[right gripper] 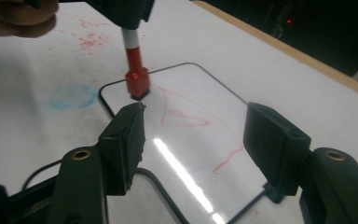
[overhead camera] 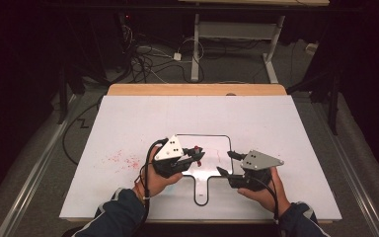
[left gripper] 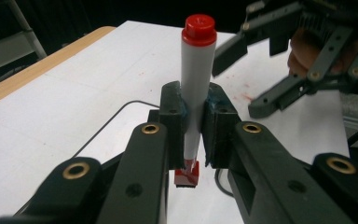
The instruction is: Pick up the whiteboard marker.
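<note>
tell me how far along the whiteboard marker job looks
Done: red lines are already drawn on the small whiteboard. In hand: the left gripper is shut on the red marker, whose eraser end rests on the board. The right gripper is open and holds nothing. Left, probably: wiping the lines off.

Far half of table (overhead camera: pixel 197 111) left open; wide bare strips found along both side edges. Middle of small whiteboard (overhead camera: pixel 212 153) flanked by left gripper (overhead camera: pixel 197 155) with upright red marker (left gripper: pixel 196 84) at its left edge and right gripper (overhead camera: pixel 227 163) at its right. Narrow gap left between the two grippers. Near edge taken up by forearms.
</note>
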